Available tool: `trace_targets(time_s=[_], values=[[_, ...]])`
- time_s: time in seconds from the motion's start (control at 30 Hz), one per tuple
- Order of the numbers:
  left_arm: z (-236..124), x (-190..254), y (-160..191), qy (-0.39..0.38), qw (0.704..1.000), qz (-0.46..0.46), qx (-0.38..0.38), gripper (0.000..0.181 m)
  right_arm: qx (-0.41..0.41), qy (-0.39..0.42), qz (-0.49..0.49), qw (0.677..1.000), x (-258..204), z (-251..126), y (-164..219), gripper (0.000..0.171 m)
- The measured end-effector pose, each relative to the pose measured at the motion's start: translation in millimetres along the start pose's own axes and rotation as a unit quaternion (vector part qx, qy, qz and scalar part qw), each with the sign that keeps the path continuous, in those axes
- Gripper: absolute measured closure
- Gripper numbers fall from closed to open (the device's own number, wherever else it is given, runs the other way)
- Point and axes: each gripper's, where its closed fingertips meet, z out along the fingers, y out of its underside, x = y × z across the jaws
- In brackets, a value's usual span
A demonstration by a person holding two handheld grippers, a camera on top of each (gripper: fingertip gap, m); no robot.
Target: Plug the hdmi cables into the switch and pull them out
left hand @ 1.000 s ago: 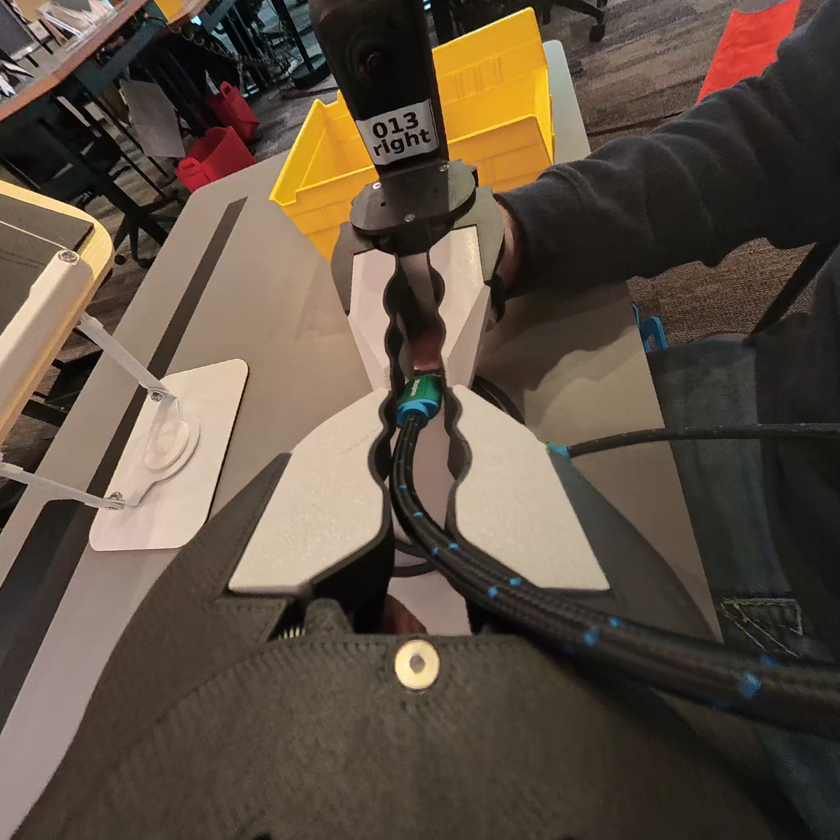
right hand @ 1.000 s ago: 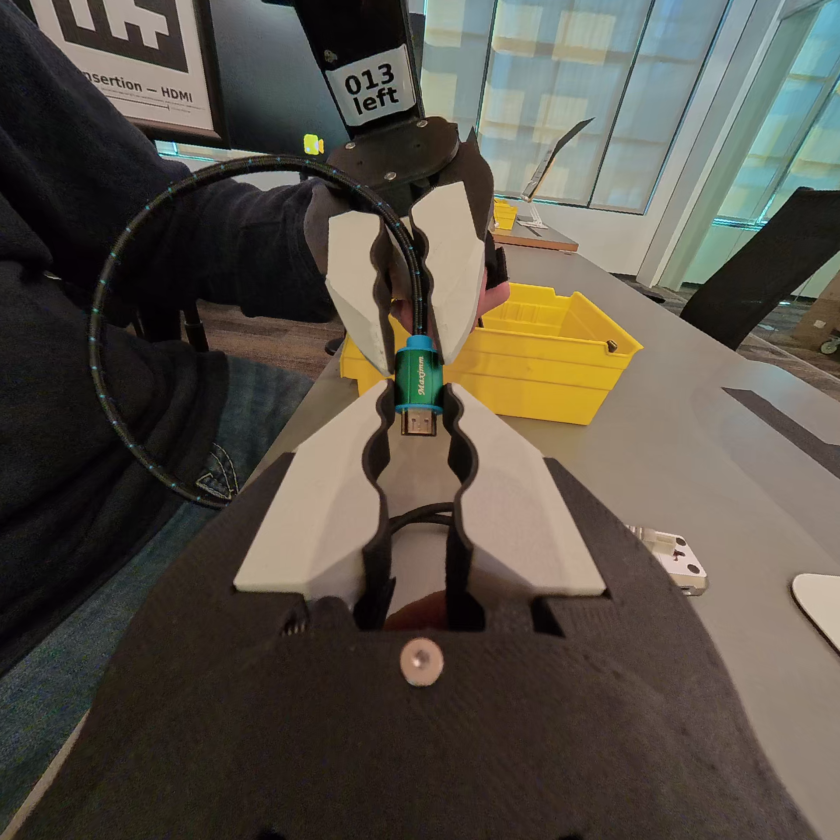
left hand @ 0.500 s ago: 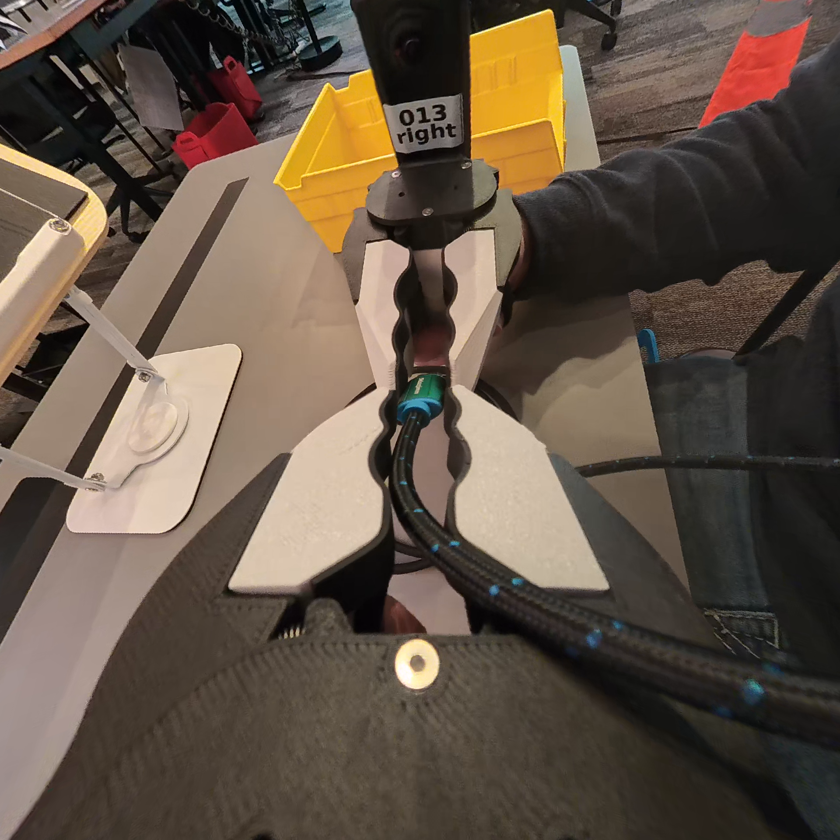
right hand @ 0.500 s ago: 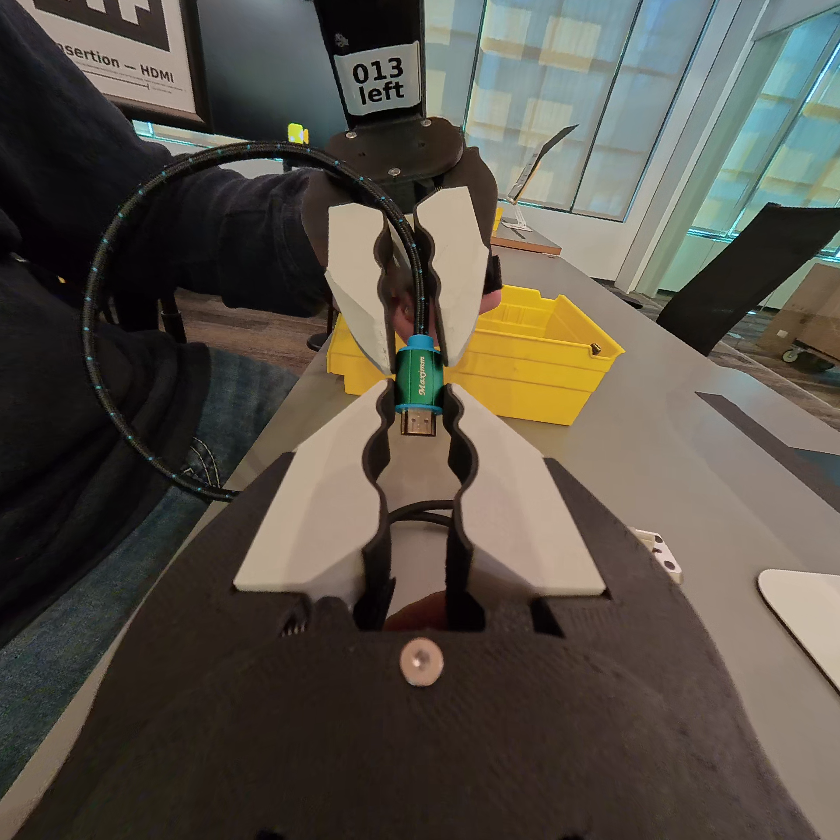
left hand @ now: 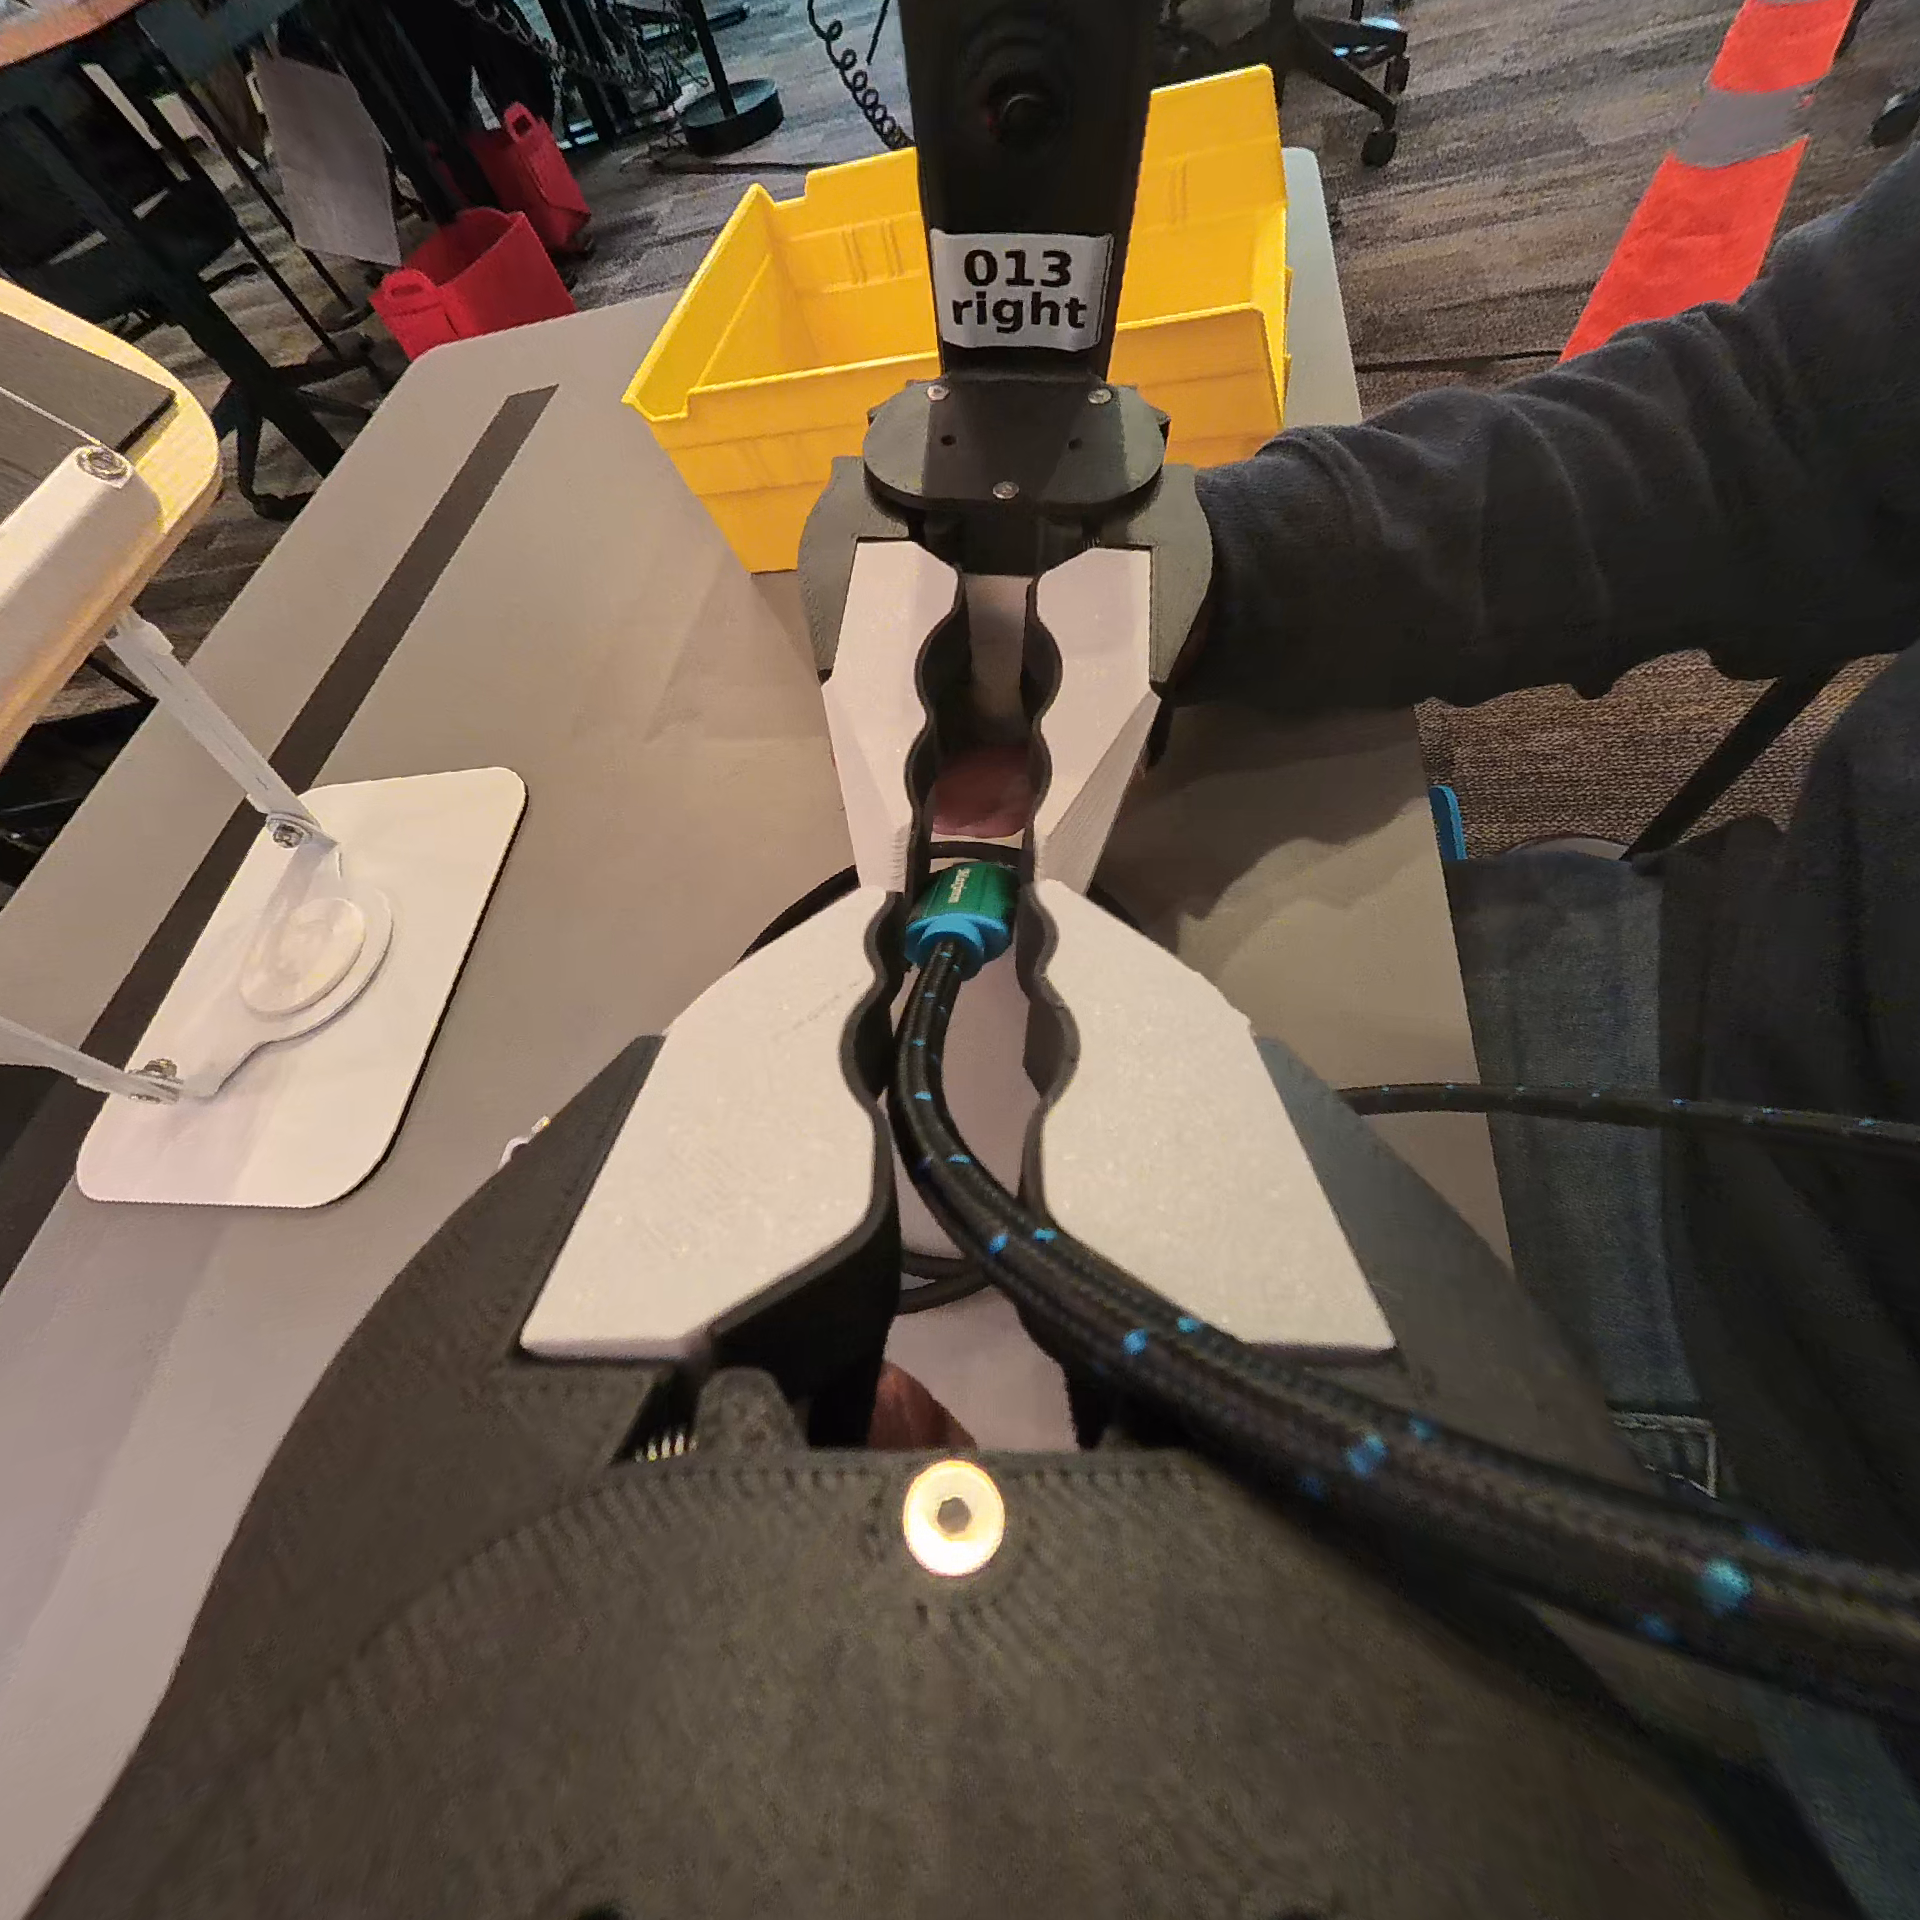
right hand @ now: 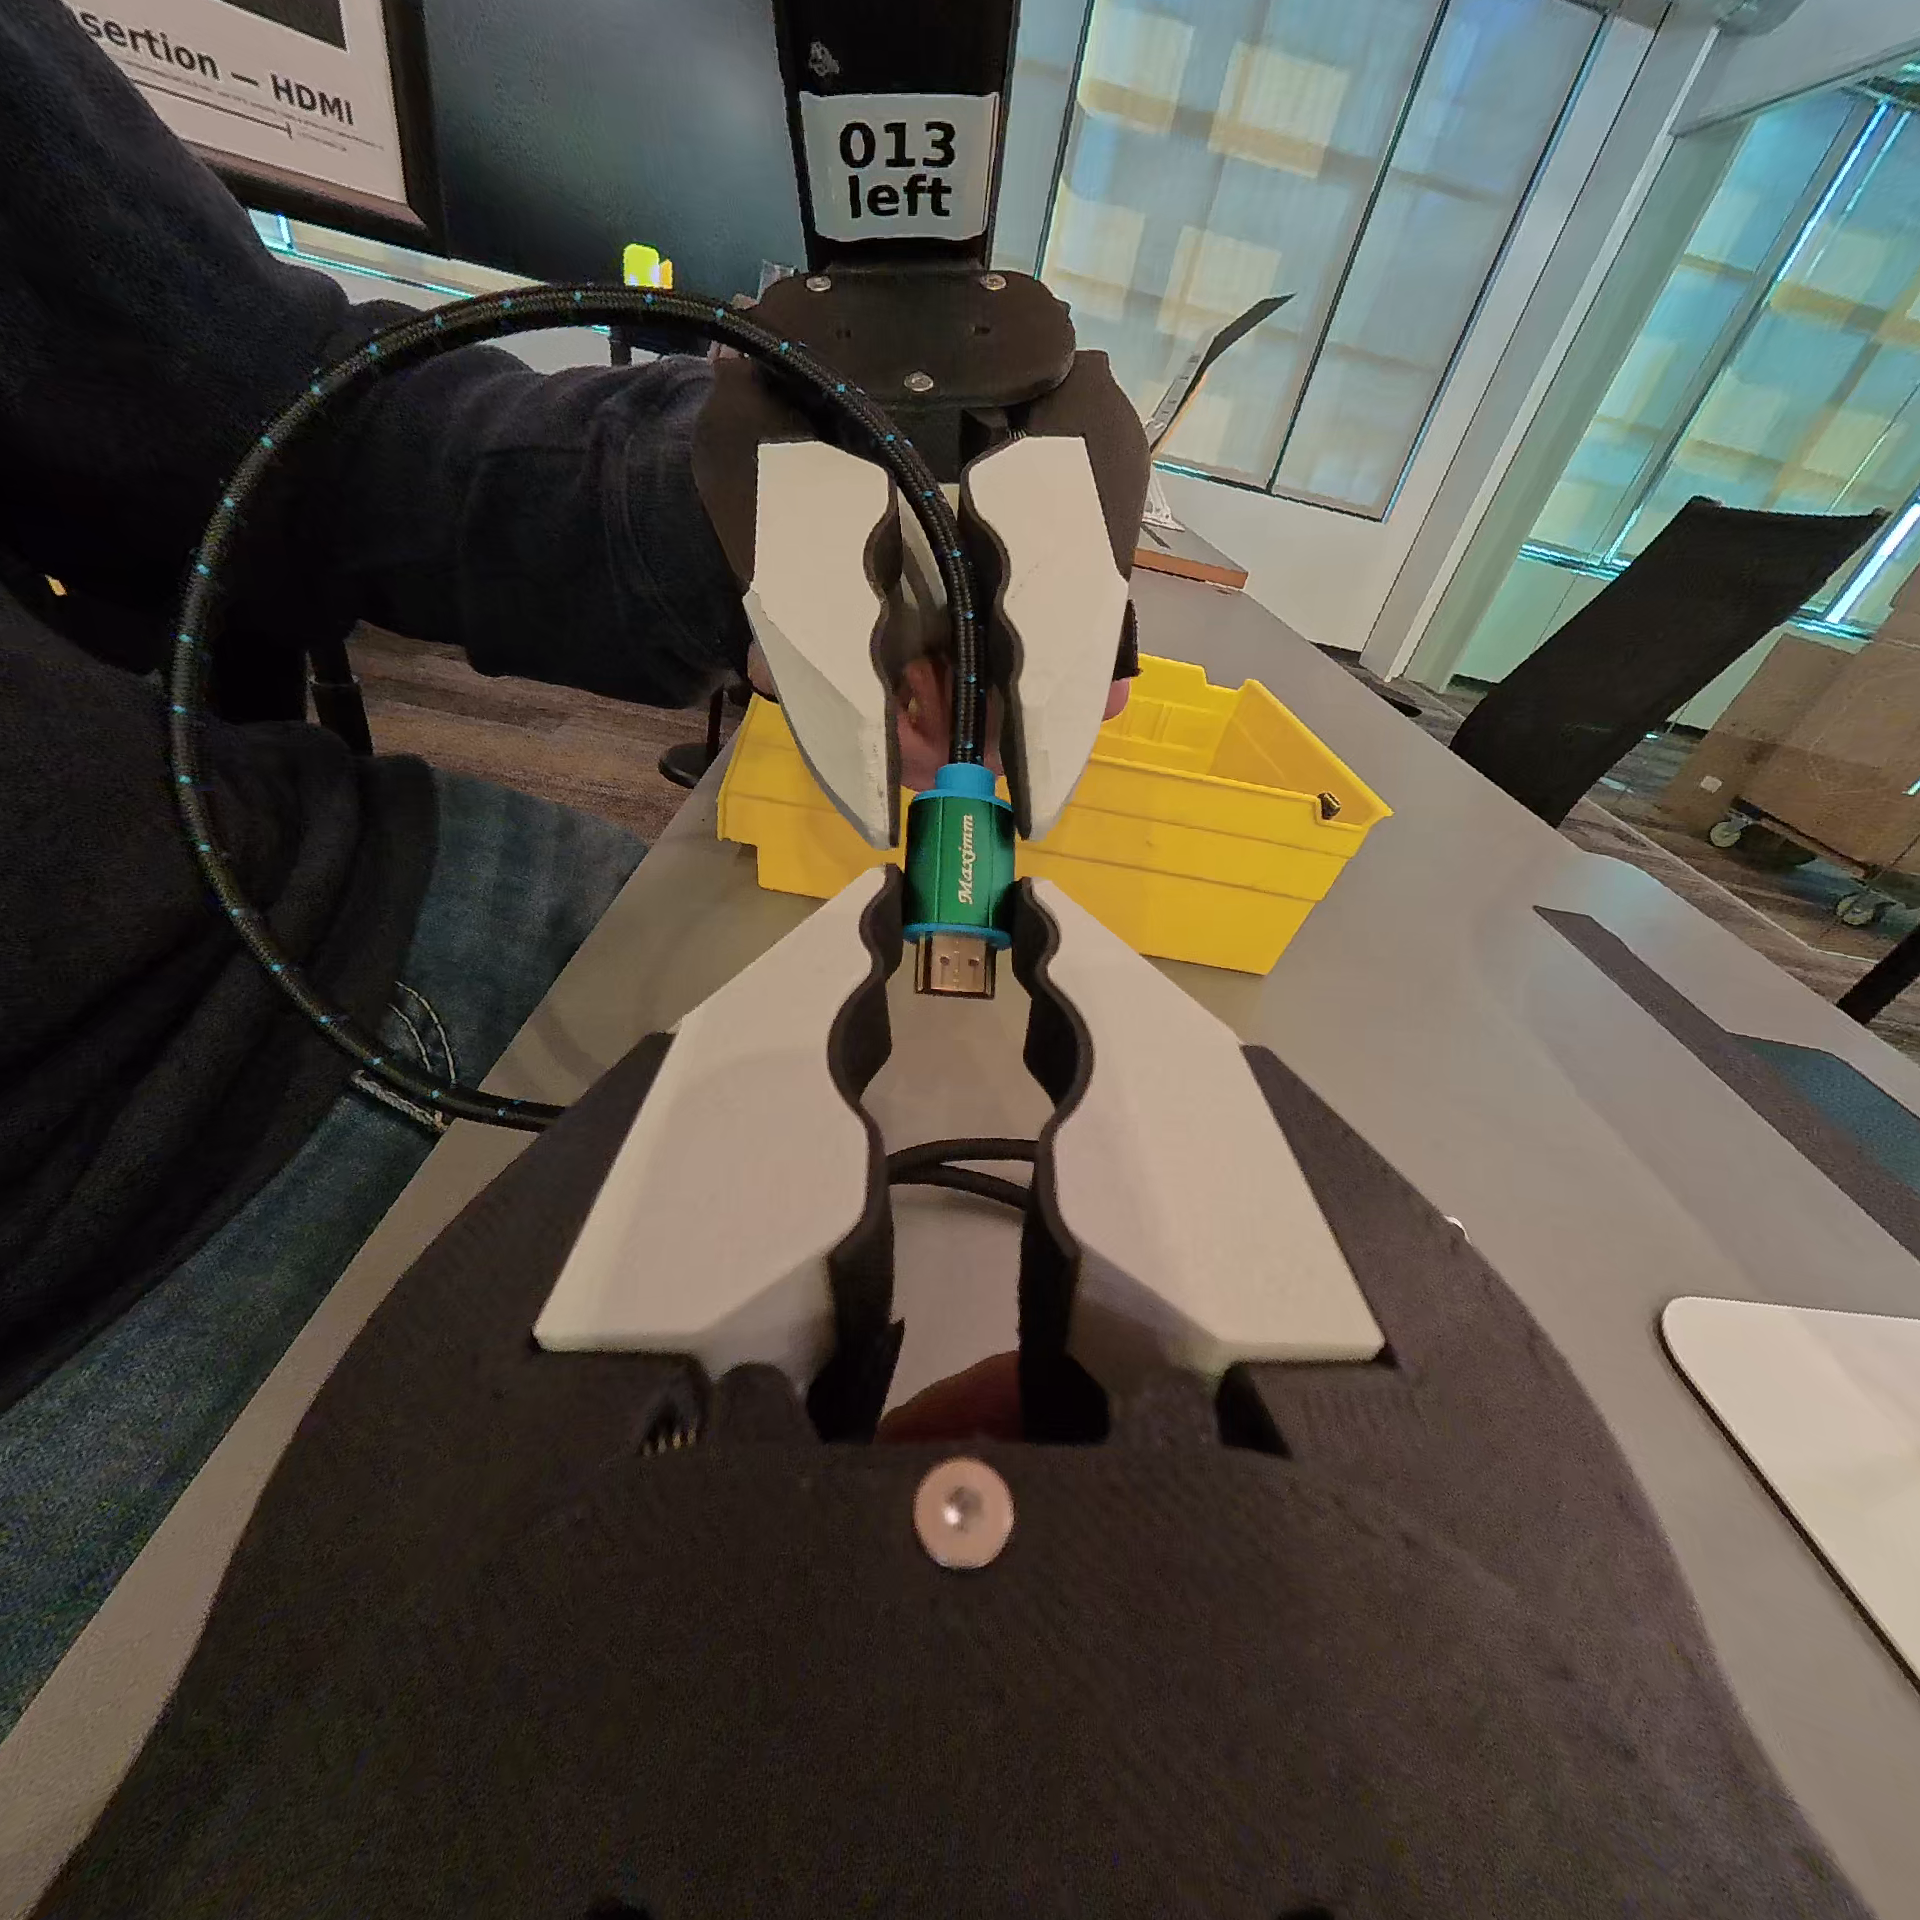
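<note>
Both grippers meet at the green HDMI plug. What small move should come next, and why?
Probably ease the right gripper back off the HDMI plug. Its metal end points into the right gripper, away from the left gripper, so only the left could push it into a port.

Setting: office-type workspace used as a test lab. Evidence: long grey table (left hand: 343, 582) bearing a yellow parts bin (left hand: 790, 343); patterned carpet floor (left hand: 1455, 208); wheeled office chairs (left hand: 1340, 62) and dark-legged desks behind; red bags (left hand: 468, 281) on the floor; floor-to-ceiling glass partitions (right hand: 1403, 260); framed printed sign (right hand: 239, 94) on the wall; white stand base (left hand: 301, 987) on the table.
</note>
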Motion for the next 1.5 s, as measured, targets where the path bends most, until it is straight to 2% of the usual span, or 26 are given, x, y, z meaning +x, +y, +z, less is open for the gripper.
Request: trace_targets(time_s=[0.1, 0.3, 0.5, 0.57, 0.67, 1.2, 1.5], values=[[0, 0, 5, 0.001, 1.000, -0.002, -0.013, 0.155, 0.006, 0.004, 0.000, 1.000, 2, -2, -2, 0.153], [1, 0, 5, -0.001, 1.000, 0.000, -0.012, 0.162, 0.005, -0.002, 0.003, 1.000, 0, -2, -2, 0.153], [1, 1, 5, 0.001, 1.000, -0.002, -0.007, 0.161, 0.002, -0.004, 0.003, 1.000, -1, -2, -1, 0.153], [1, 1, 3, 0.003, 1.000, -0.003, -0.001, 0.156, -0.001, -0.005, 0.003, 1.000, -1, -1, 0, 0.153], [2, 2, 5, 0.001, 1.000, 0.002, -0.008, 0.161, -0.003, -0.005, 0.003, 1.000, -1, -1, 1, 0.153], [2, -3, 2, -0.010, 1.000, -0.002, 0.008, 0.162, 0.009, 0.009, 0.004, 1.000, 4, -3, -3, 0.153], [-6, -8, 0, -0.024, 1.000, -0.002, 0.011, 0.162, 0.003, 0.038, 0.017, 0.999, 16, -7, 2, 0.144]])
